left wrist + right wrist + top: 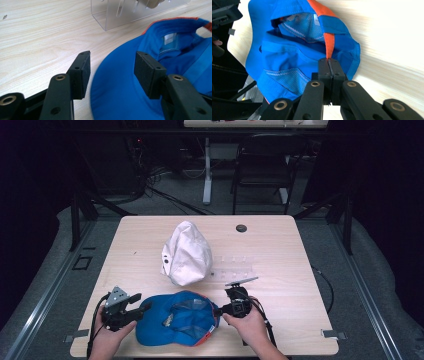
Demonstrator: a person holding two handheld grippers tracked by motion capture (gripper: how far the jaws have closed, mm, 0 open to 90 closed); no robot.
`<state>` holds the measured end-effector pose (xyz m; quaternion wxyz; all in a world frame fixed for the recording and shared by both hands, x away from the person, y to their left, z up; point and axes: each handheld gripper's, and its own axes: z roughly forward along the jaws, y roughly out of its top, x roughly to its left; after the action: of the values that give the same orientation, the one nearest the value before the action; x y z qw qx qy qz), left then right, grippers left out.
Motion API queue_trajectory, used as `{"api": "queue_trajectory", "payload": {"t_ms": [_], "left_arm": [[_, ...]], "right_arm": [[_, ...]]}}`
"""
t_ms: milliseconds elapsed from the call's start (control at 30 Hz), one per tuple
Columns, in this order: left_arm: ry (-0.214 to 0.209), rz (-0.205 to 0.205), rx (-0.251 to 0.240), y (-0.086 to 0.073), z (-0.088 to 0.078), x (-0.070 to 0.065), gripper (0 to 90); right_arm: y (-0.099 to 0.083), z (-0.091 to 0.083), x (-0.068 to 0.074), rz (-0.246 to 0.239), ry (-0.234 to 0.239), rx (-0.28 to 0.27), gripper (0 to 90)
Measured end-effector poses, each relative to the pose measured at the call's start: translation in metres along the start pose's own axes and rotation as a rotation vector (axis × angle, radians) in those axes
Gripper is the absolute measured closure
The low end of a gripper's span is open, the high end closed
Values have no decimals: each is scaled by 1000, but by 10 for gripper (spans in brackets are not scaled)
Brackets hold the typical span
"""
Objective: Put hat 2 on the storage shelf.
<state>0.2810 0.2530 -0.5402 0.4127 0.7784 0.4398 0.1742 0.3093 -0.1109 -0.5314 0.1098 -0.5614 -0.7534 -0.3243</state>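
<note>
Gripping: right gripper (220,309) has its jaws pressed together on the rear edge of the blue cap (176,319) beside its orange strip (328,41) — cloth pinched between the pads in the right gripper view.
Left gripper (145,307): jaws apart, brim (117,85) lying between them, pads not pressing it — no grip on that side yet.
Blue cap place: upside down on the table (280,250) at about 6 o'clock, near the front edge, between the two grippers; left gripper at its 9 o'clock, right gripper at its 3 o'clock.
Done so far: one side of the cap caught, by my reading; cap not lifted, it lies flat on the wood.
Left to do: likely close the left jaws on the brim, then lift or carry the cap — where to, I cannot tell.
White cap (186,252): at 12 o'clock from the blue cap, near but apart.
Clear stand (235,270): at 1 o'clock from the blue cap, just behind the right gripper — tight spot.
Edges: front table edge close behind the cap and hands; little room toward 6 o'clock.
Open room: bare wood at 9–10 o'clock on the left side and at 3 o'clock on the right; far right corner free but for a small dark disc (241,228) at the back.
</note>
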Motion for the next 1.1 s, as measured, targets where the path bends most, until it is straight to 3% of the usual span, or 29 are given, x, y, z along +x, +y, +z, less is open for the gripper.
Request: {"api": "queue_trajectory", "payload": {"t_ms": [133,267,400,533,633,800,967,1100], "left_arm": [[0,1,2,0,0,0,475],[1,2,3,0,1,-1,475],[-1,3,10,0,1,-2,475],[-3,7,10,0,2,-3,475],[-5,9,10,0,3,-4,476],[-4,10,12,0,4,-4,475],[-7,13,16,0,5,-5,475],[-6,21,20,0,5,-5,475]], "right_arm": [[-4,-13,-9,47,-4,-37,900],[-5,-30,-20,40,-11,-26,900],[-8,-44,-30,78,-32,-60,900],[-12,-57,-42,78,-48,-45,900],[-16,-63,-50,110,-66,-70,900],[-22,-76,-65,121,-90,-66,900],[-26,-82,-74,143,-80,-78,884],[-27,-81,-79,161,-39,-86,788]]}}
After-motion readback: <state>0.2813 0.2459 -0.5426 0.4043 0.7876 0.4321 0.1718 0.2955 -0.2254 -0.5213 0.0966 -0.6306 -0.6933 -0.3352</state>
